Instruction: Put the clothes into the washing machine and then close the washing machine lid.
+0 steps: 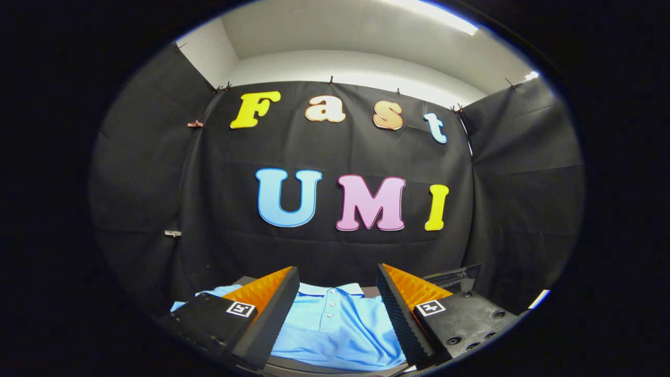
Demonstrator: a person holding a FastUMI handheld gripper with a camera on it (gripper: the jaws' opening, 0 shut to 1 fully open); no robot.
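Observation:
A light blue polo shirt [335,327] with a buttoned placket and collar lies spread on a dark surface below and just ahead of the fingers. My gripper [338,283] hangs above it, open, with a wide gap between the fingers and nothing held. The shirt shows through that gap, and its left part is hidden behind the left finger [264,309]. A dark raised edge [453,277], possibly part of the washing machine, sits just beyond the right finger [403,303].
Black cloth walls [335,246] close the booth at the back and on both sides, right behind the shirt. A white wall [345,65] and a ceiling light run above the cloth.

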